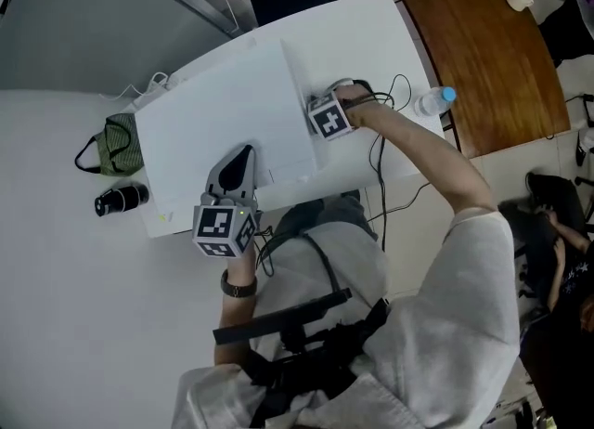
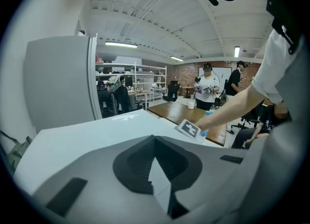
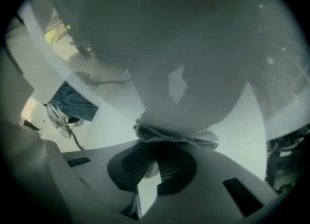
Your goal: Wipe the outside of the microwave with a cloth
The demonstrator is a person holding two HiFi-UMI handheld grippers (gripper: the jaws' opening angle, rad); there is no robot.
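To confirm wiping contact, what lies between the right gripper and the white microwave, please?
A grey mesh cloth, clamped in the right gripper, touching the white microwave; seen in right gripper view.

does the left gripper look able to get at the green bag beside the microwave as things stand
Probably yes. The left gripper is shut and empty over the microwave top, and the green bag lies just off that side with nothing between. The jaws would need opening first.

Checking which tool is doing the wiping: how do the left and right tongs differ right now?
The right tongs are clamped on the cloth; the left tongs are shut on nothing. The right tongs press the cloth against the microwave; the left tongs lie over its top. Both are shut.
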